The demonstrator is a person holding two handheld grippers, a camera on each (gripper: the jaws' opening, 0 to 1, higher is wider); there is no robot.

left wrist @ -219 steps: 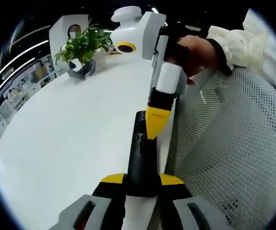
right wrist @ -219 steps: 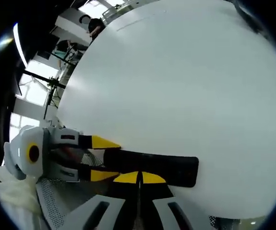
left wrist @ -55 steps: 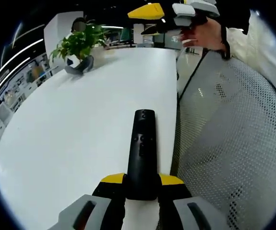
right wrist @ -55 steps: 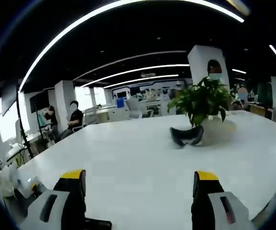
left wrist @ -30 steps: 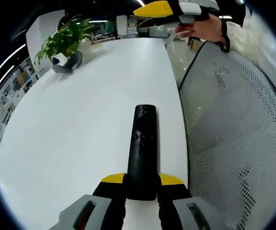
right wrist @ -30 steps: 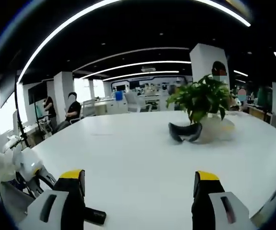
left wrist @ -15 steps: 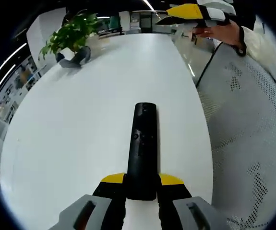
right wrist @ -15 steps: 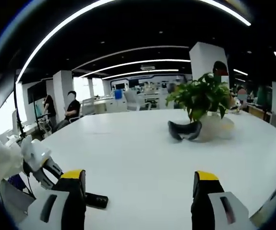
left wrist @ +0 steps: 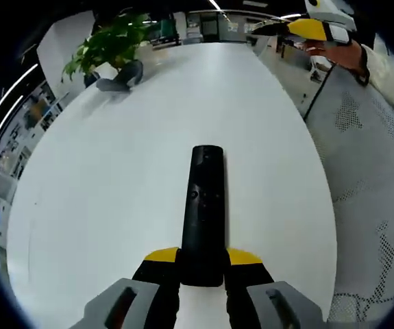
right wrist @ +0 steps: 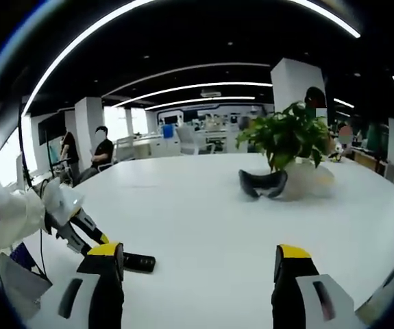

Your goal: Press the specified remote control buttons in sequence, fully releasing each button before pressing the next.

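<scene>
Setting: open-plan office under long ceiling lights, with a broad white table (left wrist: 114, 171) running to a potted plant (right wrist: 289, 140) and a dark headset-like object (right wrist: 262, 184) at its foot.

Remote: the black remote control (left wrist: 202, 212) lies along the left gripper view, its near end clamped, its far end pointing up the table; small buttons sit midway along its face. In the right gripper view its tip (right wrist: 139, 262) pokes out at lower left.

Left gripper: the left gripper (left wrist: 202, 264) is closed on the remote's near end, yellow tips either side.

Right gripper: the right gripper (right wrist: 195, 271) has its jaws spread wide, nothing between them; it is raised well clear of the remote and faces the plant.

Step in hand: judged a release between presses, or the close of the sequence.

Doing it well: hold the remote flat and steady; if another press is due, narrow the right jaws, come down squarely on one button, then lift fully off.

Also present: seated people (right wrist: 101, 154) at far desks; a mesh chair (left wrist: 382, 205) beside the table.
</scene>
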